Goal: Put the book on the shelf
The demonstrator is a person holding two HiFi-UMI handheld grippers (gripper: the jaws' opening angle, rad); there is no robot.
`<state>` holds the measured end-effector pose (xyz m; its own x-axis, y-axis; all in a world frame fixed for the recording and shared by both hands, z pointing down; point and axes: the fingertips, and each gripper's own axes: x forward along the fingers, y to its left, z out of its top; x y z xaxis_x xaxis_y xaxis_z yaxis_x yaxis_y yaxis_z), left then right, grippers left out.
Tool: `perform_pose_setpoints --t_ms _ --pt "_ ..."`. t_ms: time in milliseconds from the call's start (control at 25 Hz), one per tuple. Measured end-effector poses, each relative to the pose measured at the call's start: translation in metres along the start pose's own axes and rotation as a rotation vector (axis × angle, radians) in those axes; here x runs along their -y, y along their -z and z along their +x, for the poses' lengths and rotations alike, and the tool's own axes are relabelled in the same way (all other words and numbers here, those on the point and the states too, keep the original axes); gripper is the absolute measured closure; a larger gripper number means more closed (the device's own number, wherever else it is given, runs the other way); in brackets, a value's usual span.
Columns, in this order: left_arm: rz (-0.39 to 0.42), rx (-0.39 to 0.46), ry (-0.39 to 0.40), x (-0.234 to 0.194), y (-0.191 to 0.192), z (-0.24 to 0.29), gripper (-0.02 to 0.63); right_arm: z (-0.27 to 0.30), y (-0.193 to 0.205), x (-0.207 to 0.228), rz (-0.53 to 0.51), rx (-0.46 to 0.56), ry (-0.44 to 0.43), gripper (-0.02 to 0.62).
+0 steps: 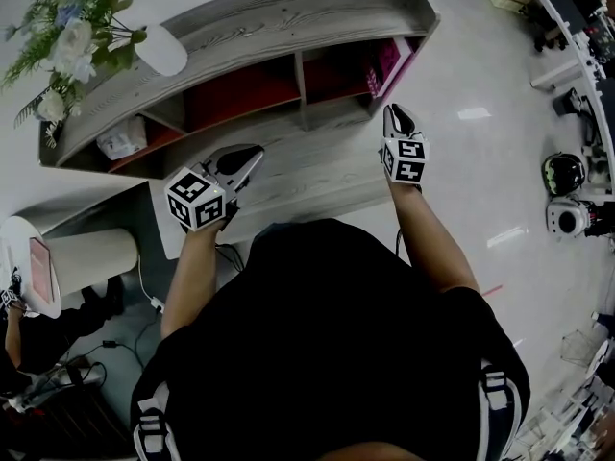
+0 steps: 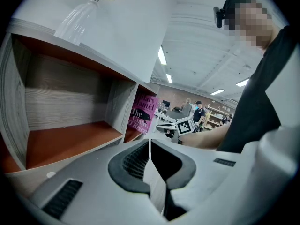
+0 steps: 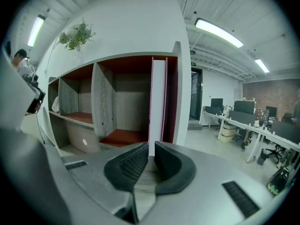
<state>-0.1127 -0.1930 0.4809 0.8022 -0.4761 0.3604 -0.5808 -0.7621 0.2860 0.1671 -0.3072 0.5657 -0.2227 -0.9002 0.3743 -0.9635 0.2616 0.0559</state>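
At the right end of the shelf (image 1: 288, 27), inside its last compartment, the book (image 1: 389, 65) stands upright, its pink cover facing the open side. The right gripper view shows it edge-on, white pages toward the camera, close beside the shelf's outer wall (image 3: 176, 93). The left gripper view catches its cover past a grey divider (image 2: 119, 108).

The right gripper (image 1: 392, 109) hangs just before that compartment. Its jaws are drawn nearly together with only a sliver of gap, and nothing sits between them (image 3: 149, 147). The left gripper (image 1: 254, 153) is held lower, over the wooden ledge in front of the middle compartment. Its jaws meet at the tips and grip nothing (image 2: 149, 142). The middle compartment (image 2: 70, 139), with its red-brown floor, is open beside it.

On top of the shelf, toward its left end, a clear vase (image 1: 159, 51) holds white flowers and greenery (image 1: 69, 36). A pale packet (image 1: 121, 138) lies in the leftmost compartment. Left of the person, a round white table (image 1: 19, 233) carries a pink item.
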Motion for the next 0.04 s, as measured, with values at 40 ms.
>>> perform_pose_setpoints --t_ms 40 --pt "0.000 -0.001 0.000 0.0019 0.0006 -0.0012 0.575 -0.0024 0.0012 -0.0012 0.000 -0.003 -0.004 0.543"
